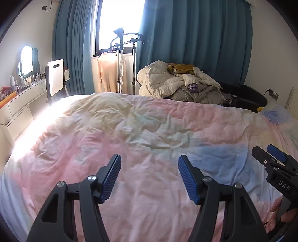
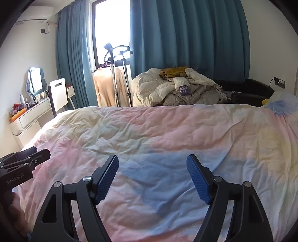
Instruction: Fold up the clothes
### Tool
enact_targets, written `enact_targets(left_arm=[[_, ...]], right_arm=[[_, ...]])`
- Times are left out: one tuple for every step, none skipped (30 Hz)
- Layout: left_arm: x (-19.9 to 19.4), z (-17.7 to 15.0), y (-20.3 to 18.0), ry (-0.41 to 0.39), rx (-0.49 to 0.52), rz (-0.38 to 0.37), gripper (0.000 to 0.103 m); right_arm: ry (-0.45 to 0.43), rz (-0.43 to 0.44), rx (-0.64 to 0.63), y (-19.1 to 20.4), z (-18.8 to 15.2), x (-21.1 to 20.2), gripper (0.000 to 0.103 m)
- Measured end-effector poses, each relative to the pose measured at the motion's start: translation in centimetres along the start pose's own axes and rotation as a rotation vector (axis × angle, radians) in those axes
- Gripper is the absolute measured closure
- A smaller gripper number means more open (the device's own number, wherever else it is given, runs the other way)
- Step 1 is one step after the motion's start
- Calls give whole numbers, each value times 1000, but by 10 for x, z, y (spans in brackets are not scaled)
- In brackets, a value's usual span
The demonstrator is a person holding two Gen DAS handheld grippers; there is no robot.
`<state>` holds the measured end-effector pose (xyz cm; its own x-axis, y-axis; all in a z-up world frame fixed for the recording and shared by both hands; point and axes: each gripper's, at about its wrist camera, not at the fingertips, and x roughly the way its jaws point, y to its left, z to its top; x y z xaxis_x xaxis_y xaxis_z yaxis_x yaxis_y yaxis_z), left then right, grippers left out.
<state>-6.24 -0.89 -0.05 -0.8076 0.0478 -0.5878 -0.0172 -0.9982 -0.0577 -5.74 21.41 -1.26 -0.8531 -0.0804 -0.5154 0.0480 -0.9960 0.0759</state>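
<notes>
White air conditioner [image 2: 34,14] — right wrist view only

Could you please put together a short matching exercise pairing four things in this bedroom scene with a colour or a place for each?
Things:
1. curtains
2. sweater on the hanger
3. pile of clothes
4. left gripper

Descriptions:
A. peach-coloured
B. heaped beyond the far edge of the bed
C. teal
D. open above the pink part of the duvet

Pairs: 1-C, 2-A, 3-B, 4-D
</notes>
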Motion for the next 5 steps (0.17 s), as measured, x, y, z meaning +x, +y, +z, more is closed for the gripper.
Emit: enact_targets(left_arm=[[0, 0, 0, -1, 1, 1, 37], [-1, 0, 0, -4, 1, -1, 37], [-1, -1, 0, -7, 0, -4, 37], [-1, -1, -1, -9, 2, -4, 37], [-1, -1, -1, -10, 4, -4, 37]], right_arm=[[-2, -2, -1, 0, 0, -1, 26], [-4, -5, -1, 0, 1, -1, 26], [-6, -6, -1, 0, 1, -2, 26], [-8, -8, -2, 0, 1, -3, 26], [-8, -8, -3, 0, 1, -3, 26]])
